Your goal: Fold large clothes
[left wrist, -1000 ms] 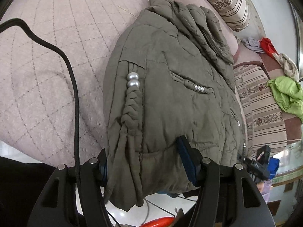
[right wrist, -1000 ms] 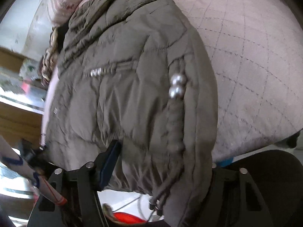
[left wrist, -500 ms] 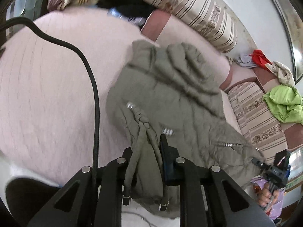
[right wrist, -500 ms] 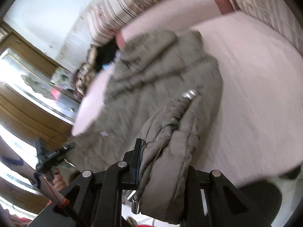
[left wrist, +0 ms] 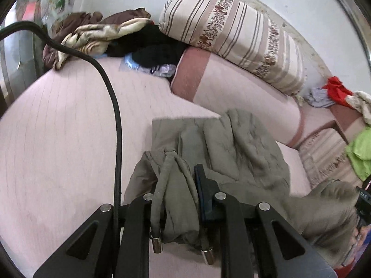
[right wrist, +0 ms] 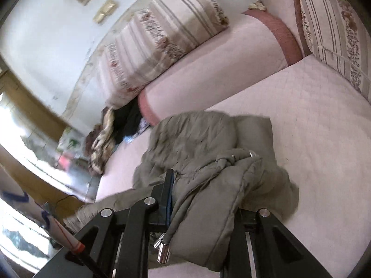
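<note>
- While both grippers point down over the pink quilted bed (left wrist: 58, 139), each has a bunch of the olive padded jacket (left wrist: 243, 143) between its jaws.
- Left gripper (left wrist: 178, 194): jaws closed on a gathered fold of the jacket hem. Two drawcords with metal tips (left wrist: 156, 246) hang from the fold.
- Right gripper (right wrist: 204, 203): jaws closed on a thick fold of the same jacket. A cord with a metal tip (right wrist: 163, 254) hangs below the fold.
- Jacket: the gripped edge is raised off the bed; the rest lies crumpled on the cover, near the long pink bolster (left wrist: 231, 85).
- A striped cushion (left wrist: 231, 34) rests on the bolster against the wall.
- A heap of brown, cream and black clothes (left wrist: 97, 34) sits at the far left corner of the bed in the left view.
- Red (left wrist: 336, 90) and green (left wrist: 359, 155) garments lie at the right edge of that view.
- A black cable (left wrist: 116, 120) runs across the left view.
- Both views are blurred in places.
</note>
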Available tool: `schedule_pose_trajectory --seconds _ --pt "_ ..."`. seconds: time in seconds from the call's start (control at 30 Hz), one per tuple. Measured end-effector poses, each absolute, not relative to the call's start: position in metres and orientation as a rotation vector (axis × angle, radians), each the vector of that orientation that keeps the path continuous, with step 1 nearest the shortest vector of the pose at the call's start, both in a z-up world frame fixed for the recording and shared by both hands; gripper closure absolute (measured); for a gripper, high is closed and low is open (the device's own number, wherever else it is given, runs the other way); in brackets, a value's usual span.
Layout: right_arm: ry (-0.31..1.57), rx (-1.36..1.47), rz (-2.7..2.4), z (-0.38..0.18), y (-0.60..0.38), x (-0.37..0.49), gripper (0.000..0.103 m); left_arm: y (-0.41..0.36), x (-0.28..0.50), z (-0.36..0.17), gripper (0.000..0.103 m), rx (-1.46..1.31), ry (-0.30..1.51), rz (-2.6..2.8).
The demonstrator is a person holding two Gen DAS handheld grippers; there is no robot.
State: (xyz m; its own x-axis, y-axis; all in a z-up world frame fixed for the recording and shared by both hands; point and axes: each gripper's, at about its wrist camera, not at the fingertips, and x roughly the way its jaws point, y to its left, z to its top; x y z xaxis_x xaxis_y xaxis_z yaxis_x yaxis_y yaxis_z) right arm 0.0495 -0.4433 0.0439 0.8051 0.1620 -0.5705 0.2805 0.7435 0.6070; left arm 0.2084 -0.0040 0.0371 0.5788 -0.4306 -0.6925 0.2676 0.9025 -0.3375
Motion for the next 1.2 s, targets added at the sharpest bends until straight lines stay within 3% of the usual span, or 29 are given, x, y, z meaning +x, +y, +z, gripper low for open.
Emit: schedule_pose_trajectory --seconds 0.37,0.63,0.73,0.8,0.83,1.0,1.2 --pt "0.79 0.776 -0.268 -0.027 -0.517 0.167 0.083 -0.101 0.351 0.0 0.085 -0.052 0.958 -0.259" --pt "0.811 0.804 -0.307 -0.045 -0.526 0.188 0.077 -0.12 0.371 -0.03 0.082 -0.021 1.013 -0.219" --pt "0.752 0.829 -0.27 -0.032 -0.524 0.178 0.055 -0.105 0.365 -0.017 0.075 -0.096 1.019 -0.281" --pt "0.659 0.815 -0.293 -0.014 -0.523 0.164 0.019 -0.09 0.359 -0.005 0.068 -0.18 1.019 -0.347" --pt "0.614 0.796 -0.322 -0.005 -0.524 0.156 0.013 -0.08 0.355 0.001 0.066 -0.241 1.023 -0.388" --pt "0.563 0.664 -0.338 0.041 -0.503 0.136 0.011 -0.056 0.331 0.032 0.051 -0.357 0.982 -0.471" --pt "0.632 0.428 -0.224 0.055 -0.417 0.133 0.011 -0.041 0.299 0.07 0.046 -0.312 0.882 -0.473"
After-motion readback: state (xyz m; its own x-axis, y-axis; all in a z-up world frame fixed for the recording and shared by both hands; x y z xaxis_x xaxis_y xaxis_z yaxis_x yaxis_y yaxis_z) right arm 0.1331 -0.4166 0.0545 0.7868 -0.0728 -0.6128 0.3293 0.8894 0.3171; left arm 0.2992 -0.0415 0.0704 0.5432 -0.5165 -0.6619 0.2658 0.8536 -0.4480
